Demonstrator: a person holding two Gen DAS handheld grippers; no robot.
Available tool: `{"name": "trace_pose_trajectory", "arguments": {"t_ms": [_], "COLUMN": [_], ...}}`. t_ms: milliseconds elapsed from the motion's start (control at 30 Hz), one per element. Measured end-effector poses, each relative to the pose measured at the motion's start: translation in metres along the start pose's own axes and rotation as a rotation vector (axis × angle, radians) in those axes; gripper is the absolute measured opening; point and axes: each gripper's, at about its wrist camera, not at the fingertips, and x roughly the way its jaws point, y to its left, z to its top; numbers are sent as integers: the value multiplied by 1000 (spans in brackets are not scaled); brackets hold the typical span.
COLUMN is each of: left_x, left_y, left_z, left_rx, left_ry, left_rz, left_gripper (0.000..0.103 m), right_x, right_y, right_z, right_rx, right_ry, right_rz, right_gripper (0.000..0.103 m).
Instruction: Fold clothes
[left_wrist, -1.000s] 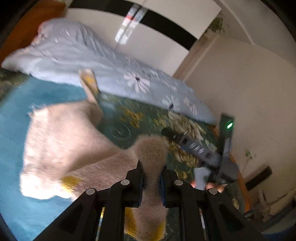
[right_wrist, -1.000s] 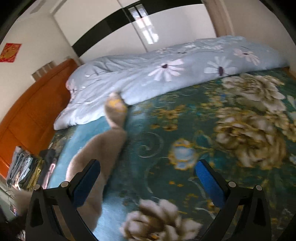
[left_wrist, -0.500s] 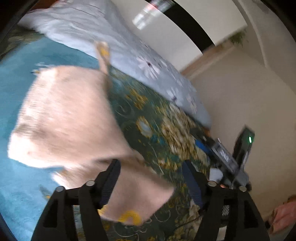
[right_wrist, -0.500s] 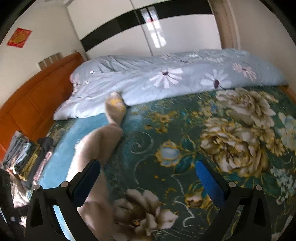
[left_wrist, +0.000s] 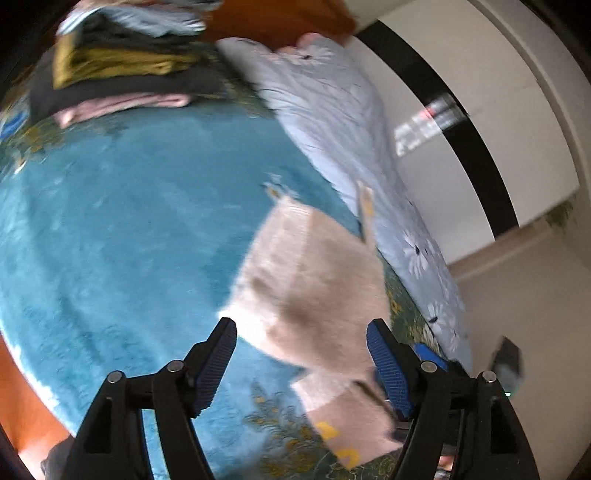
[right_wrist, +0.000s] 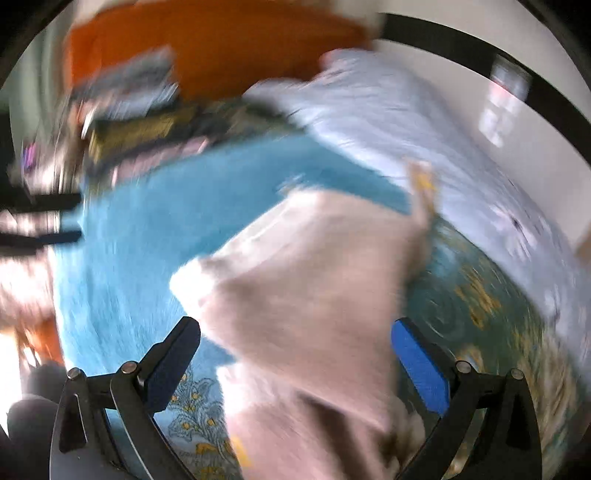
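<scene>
- While both cameras were blurred by motion, the fuzzy beige knitted garment with yellow trim (left_wrist: 314, 288) lay on the plush teal blanket (left_wrist: 129, 229), partly over the dark green floral bedspread (left_wrist: 410, 314) at about 4 o'clock of the blanket.
- Its body lay doubled into a rough, uneven block, one yellow-cuffed sleeve (left_wrist: 365, 206) pointed toward 12 o'clock against the pale blue daisy-print duvet (left_wrist: 332, 122), and another yellow-marked end (left_wrist: 347, 435) trailed toward 6 o'clock.
- The left gripper (left_wrist: 301, 363) stood wide apart with nothing between its blue pads, just above the garment's near edge.
- The right gripper (right_wrist: 295, 365) was likewise spread wide and empty, with the beige knit (right_wrist: 306, 295) filling the gap in view (whether it touched the cloth could not be told through the blur).
- At about 11 o'clock sat a stack of folded dark, mustard and pink clothes (left_wrist: 122, 74), apparently already done.
- Judged from this, the beige piece was partway: some doubling showed, but the loose sleeve and trailing end left it short of a tidy packet, so tucking those and a squarer fold seemed to remain.
</scene>
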Motion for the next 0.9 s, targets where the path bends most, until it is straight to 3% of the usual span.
{"name": "trace_pose_trajectory", "arguments": {"t_ms": [133, 467, 667, 800, 867, 900], "left_x": [-8, -15, -12, -8, -6, -5], "left_y": [20, 48, 50, 49, 49, 48], "left_z": [-4, -14, -19, -22, -24, -25], "left_rx": [-43, -100, -104, -105, -103, -102], "left_ry": [-3, 12, 28, 41, 47, 49], "left_rz": [12, 3, 0, 8, 10, 12], "left_gripper": [77, 77, 77, 77, 77, 77], "right_x": [47, 120, 130, 123, 115, 109], "right_y": [53, 54, 43, 56, 65, 70], "right_z": [1, 6, 5, 5, 6, 6], "right_rx": [-185, -297, -280, -332, -341, -342], "right_ry": [111, 189, 188, 163, 143, 127], "right_rz": [-79, -246, -226, -216, -171, -131], "right_gripper": [103, 102, 93, 83, 66, 63]}}
